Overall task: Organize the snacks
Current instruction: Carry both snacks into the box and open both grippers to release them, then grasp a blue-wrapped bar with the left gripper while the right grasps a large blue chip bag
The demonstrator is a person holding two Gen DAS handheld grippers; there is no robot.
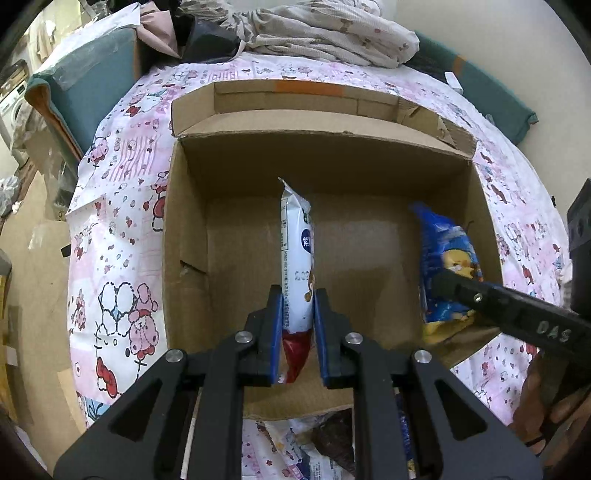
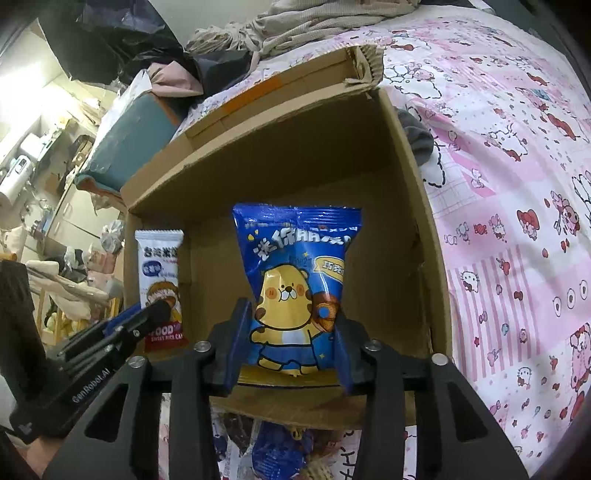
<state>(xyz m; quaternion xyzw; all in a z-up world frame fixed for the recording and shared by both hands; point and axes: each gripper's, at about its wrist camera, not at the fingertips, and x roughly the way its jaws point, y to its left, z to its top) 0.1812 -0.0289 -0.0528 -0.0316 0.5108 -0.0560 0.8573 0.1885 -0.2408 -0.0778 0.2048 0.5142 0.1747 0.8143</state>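
An open cardboard box (image 1: 325,142) sits on a pink cartoon-print sheet (image 1: 122,258). My left gripper (image 1: 297,291) is shut on a white rice-cake packet (image 1: 295,236), which stands upright and edge-on over the box floor. In the right wrist view the same packet (image 2: 160,266) shows at the box's left, with the left gripper's fingers (image 2: 155,310) across it. My right gripper (image 2: 291,310) is open around a blue snack bag with a yellow bear (image 2: 295,280). The bag stands upright by the box's right wall (image 2: 406,221), unsqueezed between the pads. One right finger (image 1: 480,295) crosses the blue bag (image 1: 447,254).
Several loose snack packets (image 1: 332,439) lie on the sheet just in front of the box, also seen below its near wall (image 2: 273,450). Bundled clothes (image 1: 325,33) pile up behind the box. A teal cushion (image 1: 92,88) sits at the far left. A hand (image 1: 546,398) holds the right gripper.
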